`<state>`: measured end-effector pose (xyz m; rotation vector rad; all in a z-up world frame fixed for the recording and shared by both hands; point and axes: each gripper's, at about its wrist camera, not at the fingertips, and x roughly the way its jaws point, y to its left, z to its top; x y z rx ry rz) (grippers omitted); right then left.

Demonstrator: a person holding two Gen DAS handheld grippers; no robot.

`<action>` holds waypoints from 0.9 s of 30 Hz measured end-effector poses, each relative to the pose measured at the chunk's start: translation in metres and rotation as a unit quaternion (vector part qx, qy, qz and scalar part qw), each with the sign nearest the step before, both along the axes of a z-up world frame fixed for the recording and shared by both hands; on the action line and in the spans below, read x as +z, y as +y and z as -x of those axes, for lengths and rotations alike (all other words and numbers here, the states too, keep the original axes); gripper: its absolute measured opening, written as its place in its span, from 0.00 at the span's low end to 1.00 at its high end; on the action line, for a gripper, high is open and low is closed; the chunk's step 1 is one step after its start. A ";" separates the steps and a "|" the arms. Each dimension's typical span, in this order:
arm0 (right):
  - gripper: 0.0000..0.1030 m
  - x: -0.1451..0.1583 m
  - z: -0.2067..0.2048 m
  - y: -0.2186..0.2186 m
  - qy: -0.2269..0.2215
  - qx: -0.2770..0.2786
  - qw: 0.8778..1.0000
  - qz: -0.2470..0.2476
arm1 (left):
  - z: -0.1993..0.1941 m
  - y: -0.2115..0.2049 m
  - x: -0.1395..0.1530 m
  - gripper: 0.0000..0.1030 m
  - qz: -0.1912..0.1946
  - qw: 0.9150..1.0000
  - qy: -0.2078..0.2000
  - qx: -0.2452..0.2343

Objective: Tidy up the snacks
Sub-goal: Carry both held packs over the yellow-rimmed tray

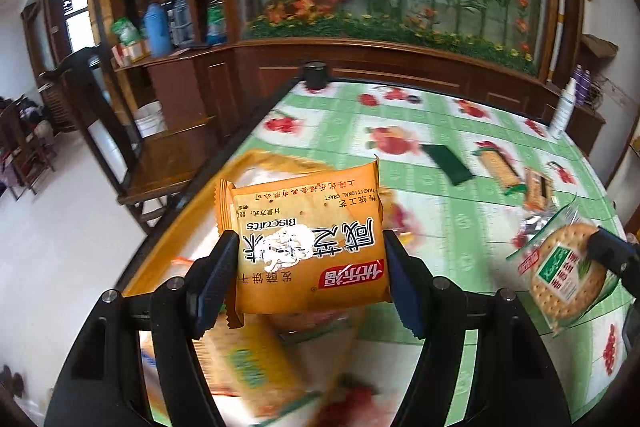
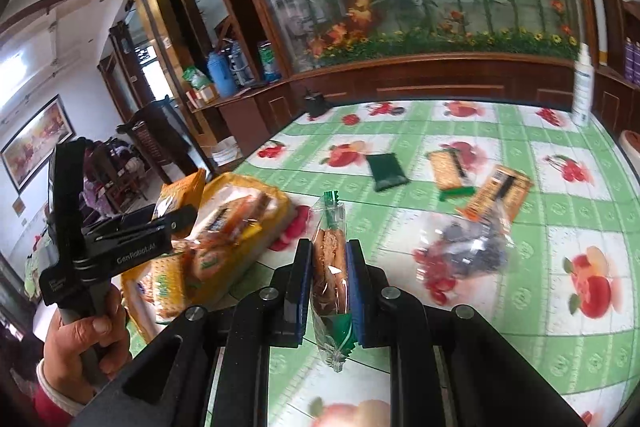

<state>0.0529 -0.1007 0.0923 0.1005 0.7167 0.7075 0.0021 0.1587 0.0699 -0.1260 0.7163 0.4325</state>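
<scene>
My left gripper (image 1: 312,267) is shut on an orange biscuit packet (image 1: 308,239), held flat above a yellow tray (image 1: 276,159) that holds several snack packs. From the right wrist view that gripper (image 2: 182,211) hangs over the tray (image 2: 244,183) with the orange packet (image 2: 180,195) in it, and a person's hand (image 2: 80,339) holds its grip. My right gripper (image 2: 328,267) is shut on a clear packet of round crackers (image 2: 328,259), seen edge-on and lifted off the table. The left wrist view shows the same cracker packet (image 1: 568,275) with the right gripper (image 1: 600,255) at the right edge.
On the green fruit-print tablecloth (image 2: 520,307) lie a dark green packet (image 2: 386,171), a cracker pack with a green end (image 2: 446,171), an orange packet (image 2: 496,199) and a clear wrapper (image 2: 468,251). A white bottle (image 2: 582,87) stands at the far right. A wooden cabinet runs behind the table.
</scene>
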 end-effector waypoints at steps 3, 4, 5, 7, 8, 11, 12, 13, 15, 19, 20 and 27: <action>0.16 0.003 0.001 0.024 -0.003 0.021 1.000 -0.002 | 0.007 0.017 -0.004 0.68 0.001 1.000 0.004 0.020; 0.16 0.003 0.002 0.031 -0.003 0.028 1.000 -0.004 | 0.009 0.022 -0.005 0.68 0.001 1.000 0.005 0.026; 0.16 0.003 0.002 0.040 -0.004 0.036 0.999 -0.004 | 0.011 0.027 -0.007 0.68 -0.002 0.999 0.007 0.032; 0.16 0.004 0.004 0.058 -0.006 0.051 0.999 -0.004 | 0.015 0.035 -0.009 0.68 -0.001 0.999 0.008 0.041; 0.16 0.004 0.006 0.066 -0.007 0.058 0.998 -0.004 | 0.017 0.039 -0.011 0.68 0.000 0.999 0.009 0.045; 0.16 0.006 0.009 0.094 -0.011 0.079 0.997 -0.004 | 0.023 0.049 -0.014 0.68 0.000 0.998 0.010 0.055; 0.16 0.007 0.010 0.104 -0.012 0.086 0.996 -0.005 | 0.024 0.052 -0.015 0.68 0.001 0.998 0.010 0.057; 0.16 0.007 0.011 0.111 -0.014 0.090 0.996 -0.006 | 0.027 0.056 -0.015 0.68 0.002 0.998 0.010 0.059; 0.16 0.009 0.012 0.128 -0.018 0.101 0.995 -0.008 | 0.031 0.062 -0.017 0.68 0.004 0.998 0.010 0.064; 0.16 0.010 0.013 0.152 -0.022 0.110 0.994 -0.012 | 0.035 0.073 -0.020 0.68 0.009 0.997 0.011 0.071; 0.16 0.010 0.013 0.156 -0.022 0.111 0.993 -0.014 | 0.035 0.076 -0.021 0.68 0.011 0.997 0.011 0.073; 0.16 0.005 0.000 0.187 -0.021 0.112 0.993 -0.016 | 0.026 0.089 -0.025 0.68 0.016 0.997 0.019 0.079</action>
